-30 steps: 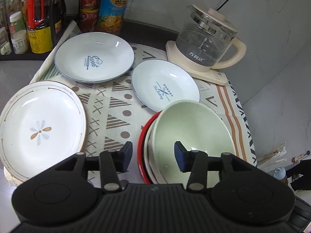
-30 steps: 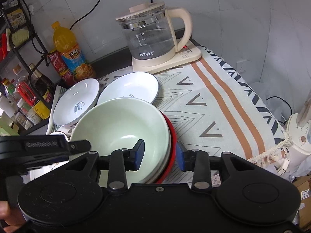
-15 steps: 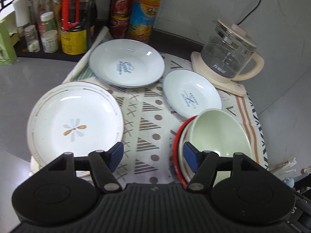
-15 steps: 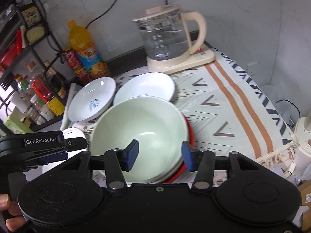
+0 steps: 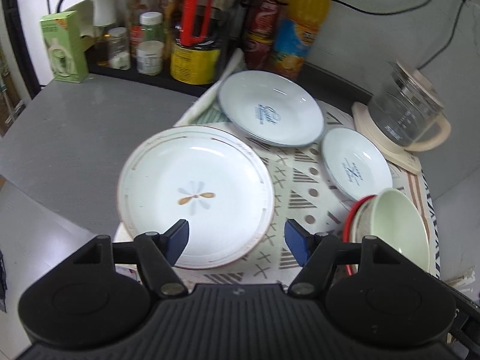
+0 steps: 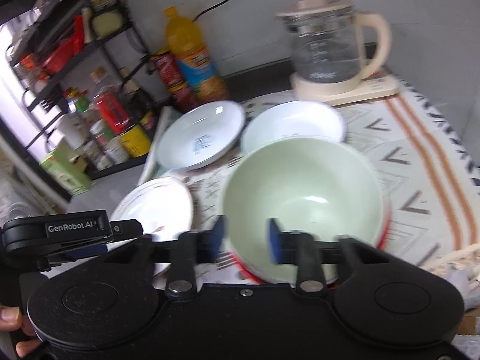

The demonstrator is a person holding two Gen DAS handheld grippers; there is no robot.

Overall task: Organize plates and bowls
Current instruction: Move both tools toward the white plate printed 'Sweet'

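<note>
- Swinging left, the left tongs [image 5: 235, 238] have left the bowl stack and now hang over the near rim of the flower plate [image 5: 195, 195], jaws wider than a second ago, nothing between them.
- Right tongs [image 6: 244, 237] have drawn back from the stack; their jaws are closing, with the near rim of the green bowl [image 6: 303, 201] showing between the pads. Through the blur I cannot tell whether they press on it.
- My read: stacking the bowls is done or nearly so, and the flower plate is the left side's next pick.
- Green bowl sits on top, nested in a pale bowl inside a red one [image 5: 349, 225], at the near right corner of the cloth-covered surface [image 5: 294, 210].
- Left view alone shows the stack's layers edge-on, plus the big printed plate [image 5: 270, 114] and small plate [image 5: 355, 165] lying apart.
- Right view alone shows the left tool's body low at left, and the kettle [image 6: 330, 48] behind.
</note>
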